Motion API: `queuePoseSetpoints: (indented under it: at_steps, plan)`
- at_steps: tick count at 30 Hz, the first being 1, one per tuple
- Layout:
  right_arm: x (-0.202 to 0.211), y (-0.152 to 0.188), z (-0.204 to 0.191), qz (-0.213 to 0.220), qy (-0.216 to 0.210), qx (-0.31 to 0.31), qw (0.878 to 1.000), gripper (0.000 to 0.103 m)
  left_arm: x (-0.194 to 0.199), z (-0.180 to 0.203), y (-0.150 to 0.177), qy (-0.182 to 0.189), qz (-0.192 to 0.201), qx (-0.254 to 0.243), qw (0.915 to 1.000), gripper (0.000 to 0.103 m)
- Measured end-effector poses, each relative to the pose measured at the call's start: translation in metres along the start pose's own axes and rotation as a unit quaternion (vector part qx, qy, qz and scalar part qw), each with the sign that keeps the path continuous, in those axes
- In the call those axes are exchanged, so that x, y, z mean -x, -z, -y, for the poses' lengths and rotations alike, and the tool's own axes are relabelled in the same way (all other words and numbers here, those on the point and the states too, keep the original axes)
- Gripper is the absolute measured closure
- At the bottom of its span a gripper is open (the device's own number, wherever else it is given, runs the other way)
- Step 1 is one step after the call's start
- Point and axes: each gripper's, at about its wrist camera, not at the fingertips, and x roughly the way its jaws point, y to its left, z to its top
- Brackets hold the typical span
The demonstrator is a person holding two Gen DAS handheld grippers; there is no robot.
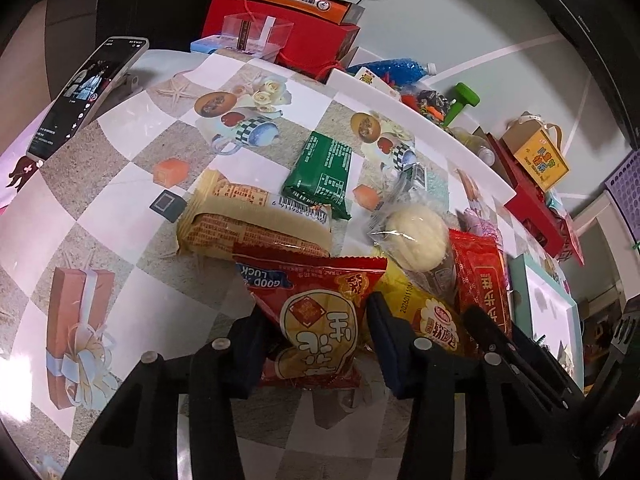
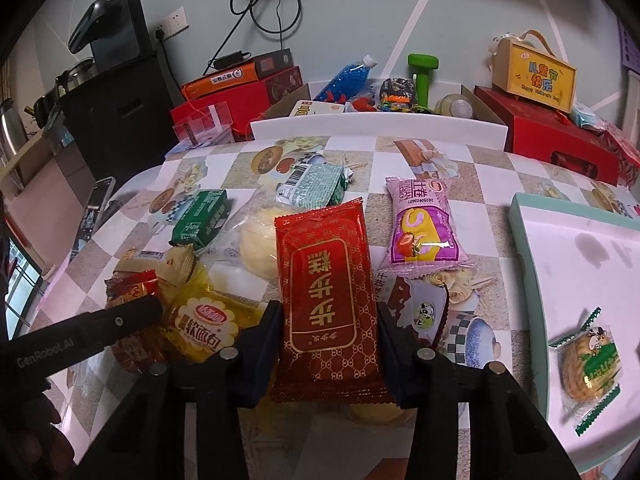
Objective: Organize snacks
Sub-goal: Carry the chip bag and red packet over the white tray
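My left gripper is shut on a red and yellow snack bag, which sticks up between its pads just above the table. My right gripper is shut on a long red packet with gold print. The two grippers work side by side; one left finger shows in the right wrist view. Loose snacks lie around them: a yellow bread packet, a cream wafer pack, a green pack, a wrapped round bun and a pink roll packet.
A teal-rimmed white tray on the right holds one cookie packet. A phone on a stand is at the table's far left. A white box of toys and red gift boxes line the back edge.
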Motion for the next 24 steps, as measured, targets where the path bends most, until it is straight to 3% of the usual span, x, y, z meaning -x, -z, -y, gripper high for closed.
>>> queuePoseSetpoints:
  at_steps: [14, 24]
  plan:
    - [0.009, -0.002, 0.013, 0.008, -0.018, -0.029, 0.999, 0.058, 0.010, 0.008, -0.003, 0.005, 0.017, -0.009, 0.9998, 0.055]
    - [0.034, -0.009, 0.025, 0.041, -0.024, -0.049, 0.998, 0.058, 0.036, 0.020, -0.008, 0.018, 0.053, -0.021, 0.9982, 0.055]
